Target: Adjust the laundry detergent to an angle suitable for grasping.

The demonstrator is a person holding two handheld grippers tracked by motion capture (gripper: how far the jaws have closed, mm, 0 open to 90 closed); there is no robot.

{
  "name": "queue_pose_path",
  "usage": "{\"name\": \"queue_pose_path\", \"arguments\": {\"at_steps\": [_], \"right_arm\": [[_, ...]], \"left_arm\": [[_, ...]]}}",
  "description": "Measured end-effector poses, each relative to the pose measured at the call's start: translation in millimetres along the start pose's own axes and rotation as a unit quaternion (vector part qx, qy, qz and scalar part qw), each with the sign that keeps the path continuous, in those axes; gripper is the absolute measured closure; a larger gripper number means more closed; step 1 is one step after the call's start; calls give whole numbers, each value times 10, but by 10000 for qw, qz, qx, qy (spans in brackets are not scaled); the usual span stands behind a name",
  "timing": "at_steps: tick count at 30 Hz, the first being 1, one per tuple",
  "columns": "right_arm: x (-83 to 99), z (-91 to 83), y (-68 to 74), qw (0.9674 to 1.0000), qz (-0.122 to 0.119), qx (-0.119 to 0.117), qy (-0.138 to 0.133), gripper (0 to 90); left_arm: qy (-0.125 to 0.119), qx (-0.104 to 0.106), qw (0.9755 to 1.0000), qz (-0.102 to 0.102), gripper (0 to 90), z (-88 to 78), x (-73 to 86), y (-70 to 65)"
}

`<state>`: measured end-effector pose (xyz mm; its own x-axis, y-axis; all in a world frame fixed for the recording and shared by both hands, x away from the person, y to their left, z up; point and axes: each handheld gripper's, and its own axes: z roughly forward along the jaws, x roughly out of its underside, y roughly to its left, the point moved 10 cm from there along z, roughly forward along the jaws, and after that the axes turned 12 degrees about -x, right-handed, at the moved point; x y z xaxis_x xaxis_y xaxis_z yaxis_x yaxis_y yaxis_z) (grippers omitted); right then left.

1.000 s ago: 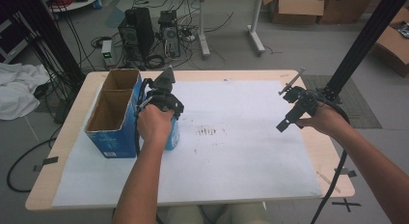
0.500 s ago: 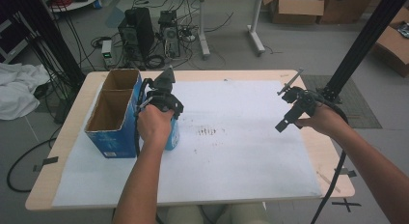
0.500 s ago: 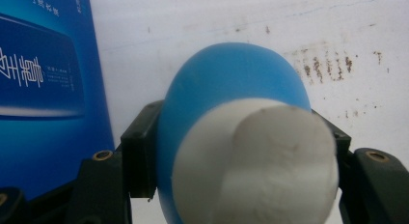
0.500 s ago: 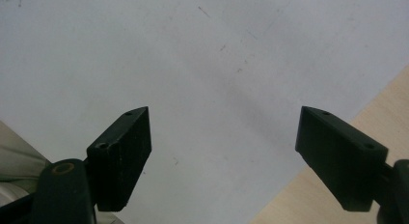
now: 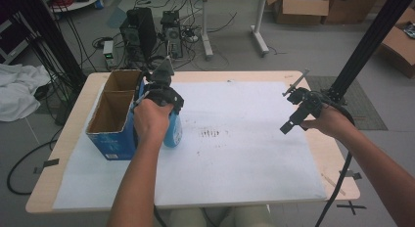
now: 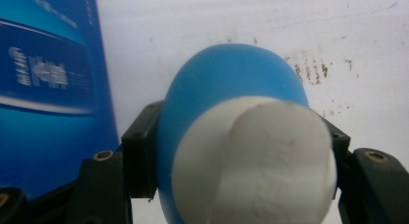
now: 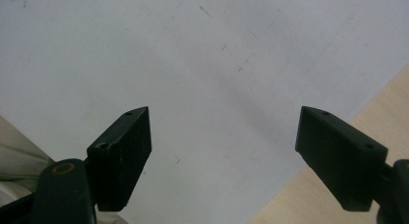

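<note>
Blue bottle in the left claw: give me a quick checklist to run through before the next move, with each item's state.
1. Left claw shut on the blue bottle: ok.
2. Both jaws against the bottle's sides: ok.
3. Bottle outside the blue box, beside it: ok.
4. Box compartments open at the top: ok.
5. Right claw open, nothing between its jaws: ok.
6. Bottle lifted off the white paper: cannot tell.
</note>
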<state>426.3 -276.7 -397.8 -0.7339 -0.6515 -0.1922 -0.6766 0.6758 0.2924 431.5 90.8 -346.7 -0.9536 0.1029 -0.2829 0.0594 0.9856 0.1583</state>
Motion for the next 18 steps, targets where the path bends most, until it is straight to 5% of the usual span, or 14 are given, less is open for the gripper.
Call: {"name": "queue_pose_path", "arguments": {"at_steps": [18], "right_arm": [[0,-12,32,10000,-52,-42,-38,205]], "left_arm": [[-220,-167,9996,62,376,-796,-107,312]]}}
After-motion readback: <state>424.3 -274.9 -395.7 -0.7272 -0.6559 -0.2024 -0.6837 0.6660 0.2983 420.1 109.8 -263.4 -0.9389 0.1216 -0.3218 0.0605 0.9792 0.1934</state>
